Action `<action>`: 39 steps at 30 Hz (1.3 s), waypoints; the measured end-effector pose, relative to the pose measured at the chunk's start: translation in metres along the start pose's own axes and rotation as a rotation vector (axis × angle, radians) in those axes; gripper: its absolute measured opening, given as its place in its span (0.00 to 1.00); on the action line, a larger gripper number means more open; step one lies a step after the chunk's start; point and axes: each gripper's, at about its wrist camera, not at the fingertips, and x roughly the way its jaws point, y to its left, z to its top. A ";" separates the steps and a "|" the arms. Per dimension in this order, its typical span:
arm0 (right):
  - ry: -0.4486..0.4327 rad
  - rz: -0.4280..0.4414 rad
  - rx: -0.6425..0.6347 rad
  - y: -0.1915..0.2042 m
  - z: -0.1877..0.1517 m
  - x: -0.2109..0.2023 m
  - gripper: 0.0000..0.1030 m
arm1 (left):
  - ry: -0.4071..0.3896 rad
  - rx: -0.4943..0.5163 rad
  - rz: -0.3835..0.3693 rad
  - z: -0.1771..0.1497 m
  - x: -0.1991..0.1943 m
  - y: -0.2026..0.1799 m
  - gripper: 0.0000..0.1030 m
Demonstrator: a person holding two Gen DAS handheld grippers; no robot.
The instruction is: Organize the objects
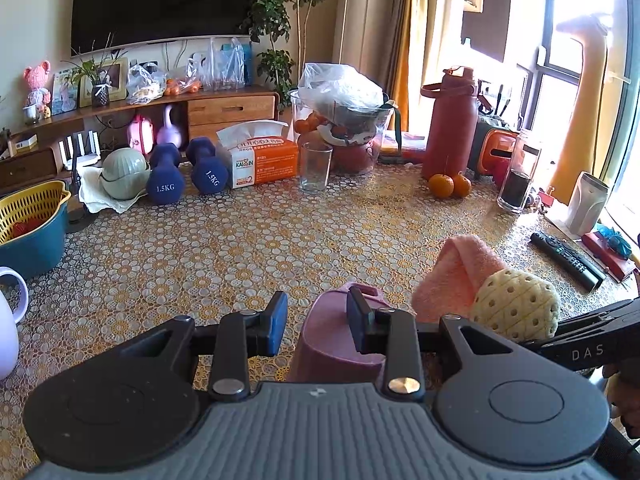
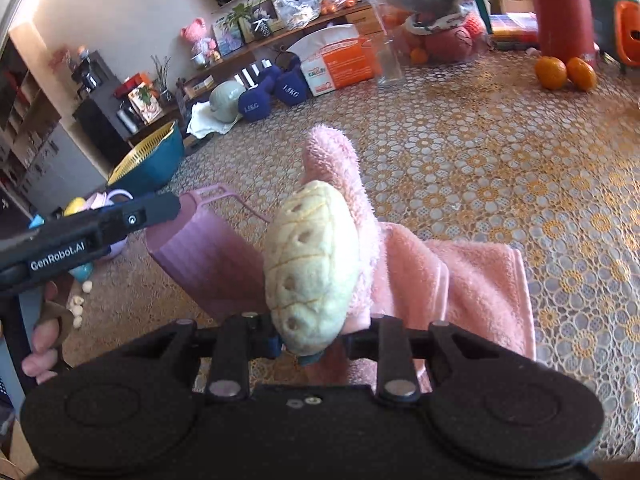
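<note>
Right wrist view: you pinch a cream bun [image 2: 310, 268] in the right gripper [image 2: 312, 346], just right of the pink basket [image 2: 208, 256].

Your right jaws press on the bun's near end, its long axis pointing away from you, the pink towel [image 2: 452, 276] behind it on the worktop [image 2: 500, 152]. Your left gripper [image 1: 318, 322] has jaws spread, one finger inside the basket's rim, so the basket opening lies left of the bun. Readable writing: "GenRobot.AI" on the left gripper, "1.5KG" on the dumbbells [image 1: 186, 174], "KAIXIN" on the tissue box [image 1: 262, 160].

Lace-covered table [image 1: 224, 248]: dumbbells [image 1: 184, 172], tangerines [image 1: 450, 185], remote [image 1: 568, 254].
</note>
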 end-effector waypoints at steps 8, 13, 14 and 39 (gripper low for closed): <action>0.045 -0.092 0.067 -0.031 -0.008 -0.004 0.42 | -0.001 0.000 0.004 -0.001 0.000 -0.001 0.31; -0.031 -0.215 -0.057 -0.023 -0.009 -0.038 0.71 | -0.002 0.001 0.005 0.000 0.000 -0.001 0.31; -0.048 -0.237 -0.075 -0.022 -0.007 -0.043 0.72 | -0.001 0.001 0.005 0.000 0.000 -0.001 0.31; -0.055 -0.561 -0.582 0.041 -0.026 0.048 0.79 | 0.001 0.008 -0.001 0.001 0.001 0.000 0.31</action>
